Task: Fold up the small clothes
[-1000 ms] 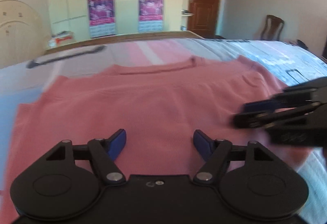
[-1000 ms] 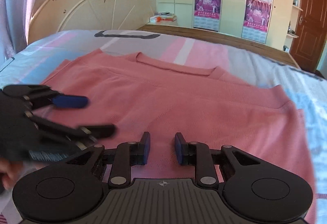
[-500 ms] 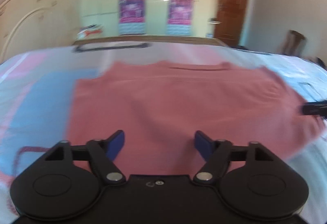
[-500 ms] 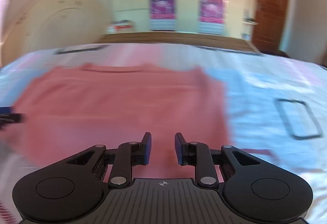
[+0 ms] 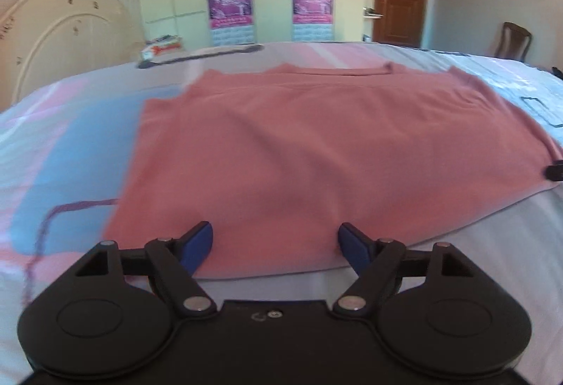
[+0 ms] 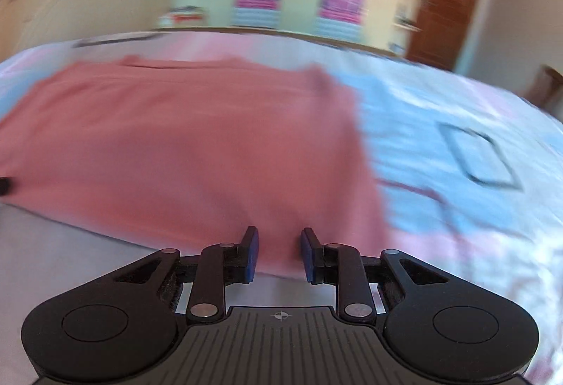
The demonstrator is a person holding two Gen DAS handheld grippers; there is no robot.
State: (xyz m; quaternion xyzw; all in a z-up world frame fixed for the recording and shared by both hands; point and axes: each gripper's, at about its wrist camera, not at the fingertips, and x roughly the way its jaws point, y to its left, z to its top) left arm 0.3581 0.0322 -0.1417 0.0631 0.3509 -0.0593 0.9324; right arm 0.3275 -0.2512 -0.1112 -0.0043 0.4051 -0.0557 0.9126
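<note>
1. Left wrist view: the left gripper (image 5: 275, 246) sits at the bottom centre, its blue pads wide apart with nothing between them, above the near hem of the pink shirt (image 5: 316, 153). This garment lies flat on the striped bedsheet (image 5: 70, 146), filling the middle of the frame.
2. Right wrist view: blurred. The right gripper (image 6: 278, 253), bottom centre, has its pads narrowly apart, clamping nothing, over the shirt's (image 6: 176, 146) near hem at centre-left.
</note>
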